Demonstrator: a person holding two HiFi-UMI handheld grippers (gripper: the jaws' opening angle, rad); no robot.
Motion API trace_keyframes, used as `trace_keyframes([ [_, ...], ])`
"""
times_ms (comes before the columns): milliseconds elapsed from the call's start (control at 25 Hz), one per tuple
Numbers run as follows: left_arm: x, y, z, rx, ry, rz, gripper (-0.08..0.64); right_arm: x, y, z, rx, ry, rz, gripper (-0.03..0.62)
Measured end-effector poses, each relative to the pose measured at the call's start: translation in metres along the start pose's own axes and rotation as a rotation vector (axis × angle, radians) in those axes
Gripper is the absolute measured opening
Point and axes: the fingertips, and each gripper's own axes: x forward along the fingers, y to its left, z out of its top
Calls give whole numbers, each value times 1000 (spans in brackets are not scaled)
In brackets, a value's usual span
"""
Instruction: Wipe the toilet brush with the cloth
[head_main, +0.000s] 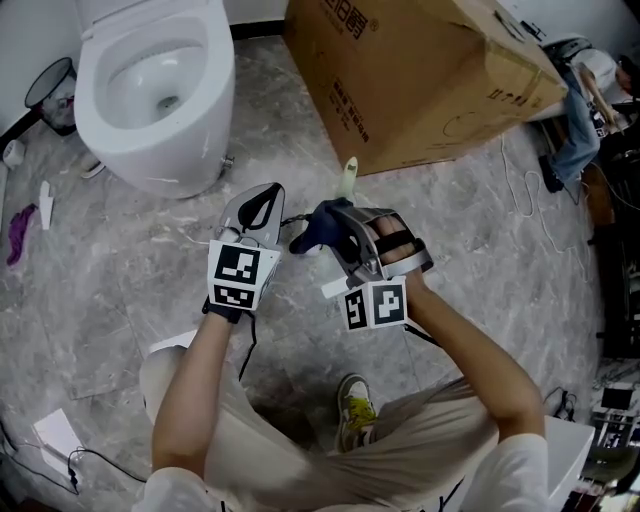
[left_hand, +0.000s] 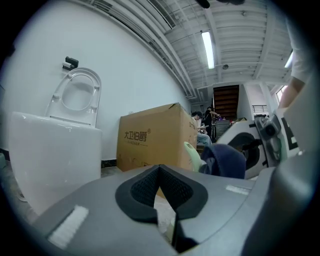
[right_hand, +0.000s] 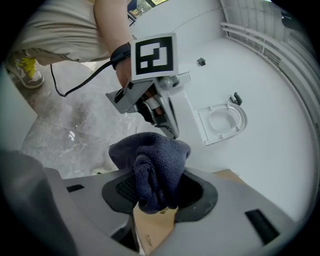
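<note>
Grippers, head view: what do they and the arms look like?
The left gripper and right gripper are grey shells with black jaw pads, each with a white cube of black square markers. A black cable trails from the left wrist, which wears a black strap. The sleeves are short and white.

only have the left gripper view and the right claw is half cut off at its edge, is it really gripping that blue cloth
Observer: Yes. The right gripper view shows the right claw shut on a bunched fold of the dark blue cloth.
Operator: what's below us, i can't see down there
Observer: The head view shows the person's yellow-and-white shoe planted on the grey floor, below the right claw in that picture.
Operator: anything lying loose further left
Observer: A purple item lies on the floor to the left of the toilet. I cannot tell what it is.
</note>
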Motion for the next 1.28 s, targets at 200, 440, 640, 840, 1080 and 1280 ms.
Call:
trace_keyframes([
  [200, -4, 4, -3, -4, 1, 0, 2, -7, -46, -1, 48, 4, -113, 170],
  [440, -8, 8, -3, 3, 3, 9, 2, 0, -67, -7, 77, 27, -164, 172],
  [640, -8, 4, -8, 8, 21, -1, 2, 11, -47, -8, 71, 33, -117, 170],
  [840, -11, -10, -7, 41, 28, -34, 2, 17, -23, -12, 67, 29, -83, 169],
  [1080, -16, -18, -10, 74, 49, -62, 2, 19, 4, -16, 32, 18, -38, 169],
  [1280, -20, -19, -12, 61, 52, -71, 2, 24, 18, -26, 17, 45, -14, 170],
])
